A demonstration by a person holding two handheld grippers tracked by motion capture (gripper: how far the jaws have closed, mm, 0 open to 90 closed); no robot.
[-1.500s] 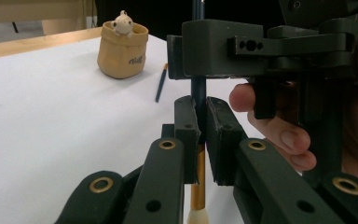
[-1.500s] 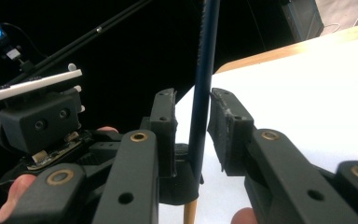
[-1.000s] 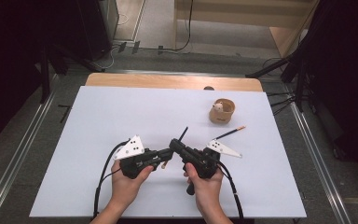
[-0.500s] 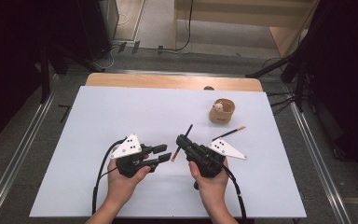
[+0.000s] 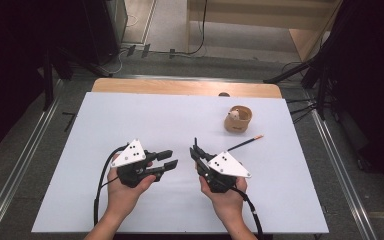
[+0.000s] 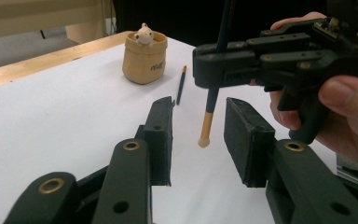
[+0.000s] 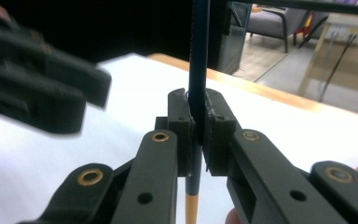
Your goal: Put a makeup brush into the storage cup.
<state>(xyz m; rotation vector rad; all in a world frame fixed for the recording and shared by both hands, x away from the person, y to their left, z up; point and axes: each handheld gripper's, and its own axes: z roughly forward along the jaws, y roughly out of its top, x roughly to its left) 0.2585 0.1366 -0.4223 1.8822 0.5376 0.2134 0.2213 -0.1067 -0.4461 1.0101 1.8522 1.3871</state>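
Observation:
My right gripper [image 5: 196, 152] is shut on a dark blue pencil [image 7: 198, 70], which stands nearly upright between its jaws. The pencil's orange end and pale tip [image 6: 206, 126] hang just above the white sheet. My left gripper [image 5: 170, 159] is open a short way to the left, and its jaws point at the right gripper [image 6: 223, 60]. In the left gripper view the pencil's lower end hangs beyond the gap of the open left gripper [image 6: 198, 140], untouched by it. The right gripper [image 7: 196, 123] clamps the shaft at mid-length.
A tan cup [image 5: 238, 120] with a small pale figure in it stands at the back right. A second pencil [image 5: 245, 143] lies on the white sheet [image 5: 130, 120] just in front of the cup. The table's wooden far edge [image 5: 185, 87] shows beyond the sheet.
The two grippers, close together a second ago, have drawn apart: the left went left, the right went right with the pencil, which has tipped more upright.

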